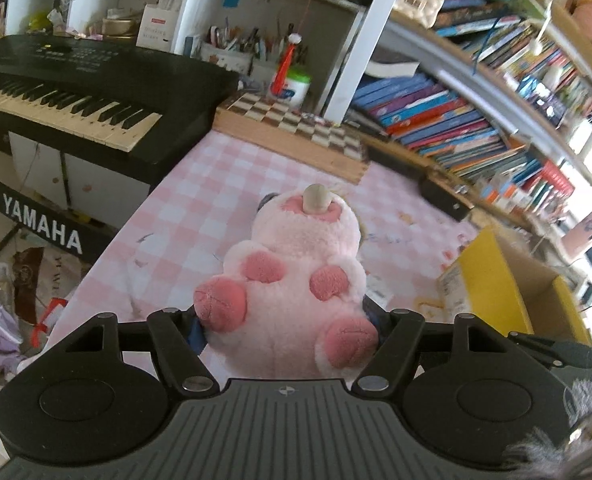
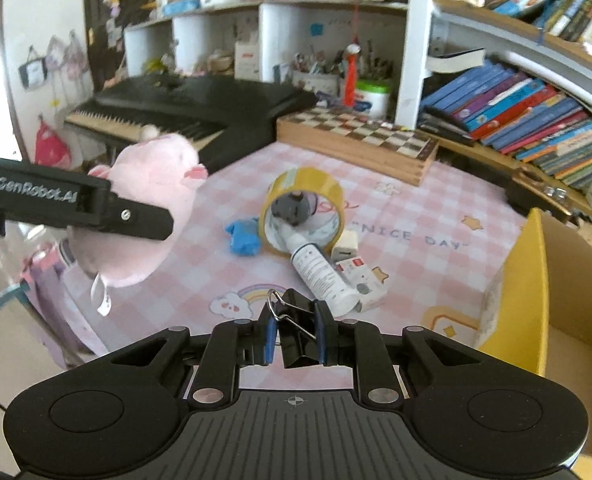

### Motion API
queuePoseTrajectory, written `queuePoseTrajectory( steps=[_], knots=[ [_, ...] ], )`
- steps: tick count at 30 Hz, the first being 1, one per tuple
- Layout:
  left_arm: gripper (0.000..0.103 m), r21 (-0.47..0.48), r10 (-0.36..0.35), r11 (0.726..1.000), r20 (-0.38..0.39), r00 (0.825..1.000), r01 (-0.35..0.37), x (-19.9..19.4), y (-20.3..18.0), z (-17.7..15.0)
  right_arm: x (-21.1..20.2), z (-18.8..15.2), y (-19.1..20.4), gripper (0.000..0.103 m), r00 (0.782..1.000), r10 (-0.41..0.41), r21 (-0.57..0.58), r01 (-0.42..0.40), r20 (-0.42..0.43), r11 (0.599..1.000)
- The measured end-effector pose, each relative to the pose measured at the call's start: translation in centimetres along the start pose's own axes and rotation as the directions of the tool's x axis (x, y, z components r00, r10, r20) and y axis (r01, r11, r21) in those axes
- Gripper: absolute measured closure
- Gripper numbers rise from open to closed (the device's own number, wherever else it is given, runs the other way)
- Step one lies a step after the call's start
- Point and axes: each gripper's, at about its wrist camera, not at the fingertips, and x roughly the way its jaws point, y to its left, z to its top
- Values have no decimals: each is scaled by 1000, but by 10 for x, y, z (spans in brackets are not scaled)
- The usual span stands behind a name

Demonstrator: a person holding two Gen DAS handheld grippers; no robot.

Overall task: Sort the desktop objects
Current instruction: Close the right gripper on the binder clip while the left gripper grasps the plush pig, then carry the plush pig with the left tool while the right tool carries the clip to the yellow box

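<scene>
My left gripper (image 1: 287, 328) is shut on a pink plush toy (image 1: 296, 280) and holds it up above the pink checked tablecloth (image 1: 199, 184). From the right wrist view the same plush toy (image 2: 151, 176) hangs at the left, in the left gripper's black fingers (image 2: 135, 216). My right gripper (image 2: 293, 336) is shut on a black binder clip (image 2: 296, 344), its wire handles sticking up. On the cloth beyond lie a yellow tape roll (image 2: 302, 208), a white tube (image 2: 320, 268), a blue crumpled piece (image 2: 241, 236), a white charger (image 2: 346, 246) and a small white box (image 2: 362, 280).
An open cardboard box with a yellow flap (image 2: 536, 300) stands at the right table edge. A wooden chessboard (image 2: 356, 140) lies at the back. A black keyboard (image 1: 75, 92) is to the left, and bookshelves (image 1: 476, 120) run along the right.
</scene>
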Motion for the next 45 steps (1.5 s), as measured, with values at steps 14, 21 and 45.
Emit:
queuePoseTrajectory(
  steps=[14, 21, 45],
  knots=[
    [35, -4, -135, 991, 11, 991, 135, -74, 5, -32, -83, -31, 34, 84, 998, -46, 100, 42, 42, 994],
    [36, 26, -178, 984, -27, 984, 179, -95, 6, -57, -113, -55, 49, 84, 995, -94, 160, 89, 28, 983],
    [36, 142, -315, 927, -210, 926, 347, -103, -32, -103, -166, -117, 49, 84, 964, -259, 343, 262, -57, 902]
  ],
)
